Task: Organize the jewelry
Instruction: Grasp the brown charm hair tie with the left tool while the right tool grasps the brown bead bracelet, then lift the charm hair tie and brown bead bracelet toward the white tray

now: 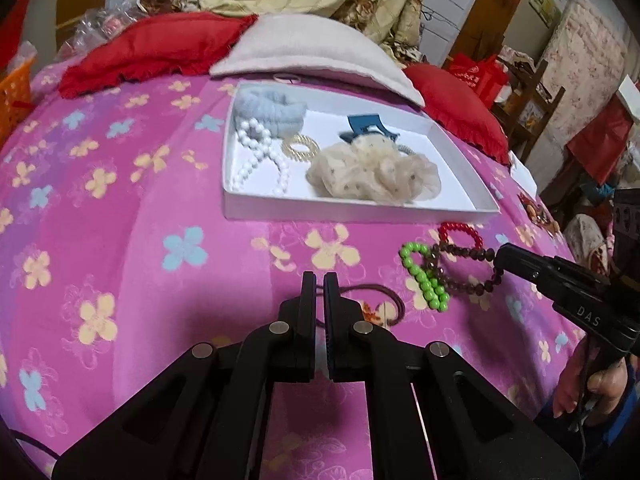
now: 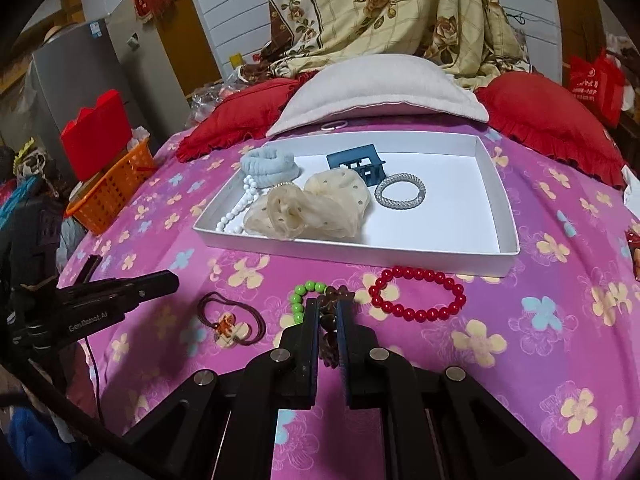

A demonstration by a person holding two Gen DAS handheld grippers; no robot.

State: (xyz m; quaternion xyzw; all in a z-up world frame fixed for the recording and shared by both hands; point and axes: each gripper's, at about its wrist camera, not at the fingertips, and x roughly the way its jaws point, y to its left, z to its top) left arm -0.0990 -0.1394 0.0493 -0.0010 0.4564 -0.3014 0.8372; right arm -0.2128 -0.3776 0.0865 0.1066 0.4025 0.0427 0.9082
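Observation:
A white tray on the pink bedspread holds a cream scrunchie, a white pearl string, a blue-grey scrunchie, a blue claw clip, a gold coil tie and a silver bracelet. In front lie a red bead bracelet, a green bead bracelet, a brown bead bracelet and a brown hair tie. My right gripper is shut on the brown bead bracelet. My left gripper is shut and empty above the hair tie.
A white pillow and red cushions lie behind the tray. An orange basket sits at the bed's left edge. A pink ring lies by the pillow. Cluttered furniture stands to the right.

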